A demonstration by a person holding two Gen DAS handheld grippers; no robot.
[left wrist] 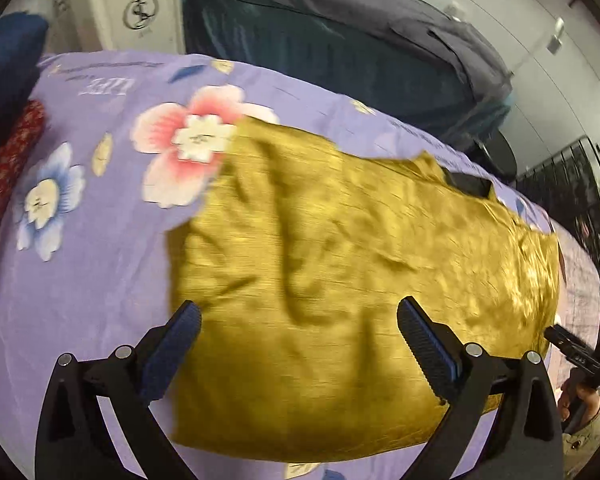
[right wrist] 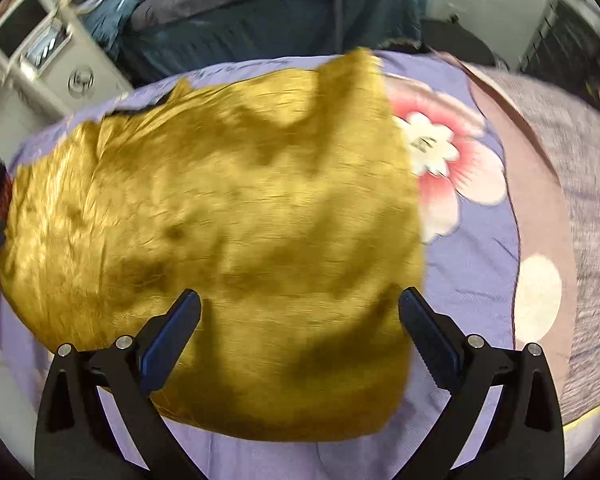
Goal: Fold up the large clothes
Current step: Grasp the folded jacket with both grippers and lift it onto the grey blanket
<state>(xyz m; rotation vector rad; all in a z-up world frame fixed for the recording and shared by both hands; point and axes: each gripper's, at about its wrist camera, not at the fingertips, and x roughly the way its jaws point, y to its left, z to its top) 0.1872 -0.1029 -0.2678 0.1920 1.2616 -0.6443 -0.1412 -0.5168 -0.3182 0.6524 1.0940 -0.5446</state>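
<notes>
So here's where I'm at: the mustard-gold garment (left wrist: 340, 280) is spread flat on the lilac floral bedsheet (left wrist: 100, 280), wrinkly but basically one big slab, and both my tools are hanging over its near edge with nothing in them. My left gripper (left wrist: 298, 332) is spread wide, jaws well apart, holding nothing — the cloth's left edge runs just beside the left finger and the rest of the fabric stretches off to the right and away from me. My right gripper (right wrist: 300, 320) is just as wide and just as empty, and in its view the garment (right wrist: 220, 240) fills everything to the left and ahead, with the right edge dropping down just beside the right finger. So the long axis runs side to side between my two hands, and I'd say each hand is parked near its own end of the near hem — neither one looks clearly closer to the cloth than the other. There's a dark patch at the far edge (left wrist: 470, 184), maybe a label or collar lining, too blurry to call. From the left camera I can spot the right-hand tool at the far right edge, just off the cloth. My guess for the next bit: both jaws go down onto the near corners, pinch, and carry that edge away from me over the far one. The fabric looks slippery-shiny, so I'd expect it to slide.
</notes>
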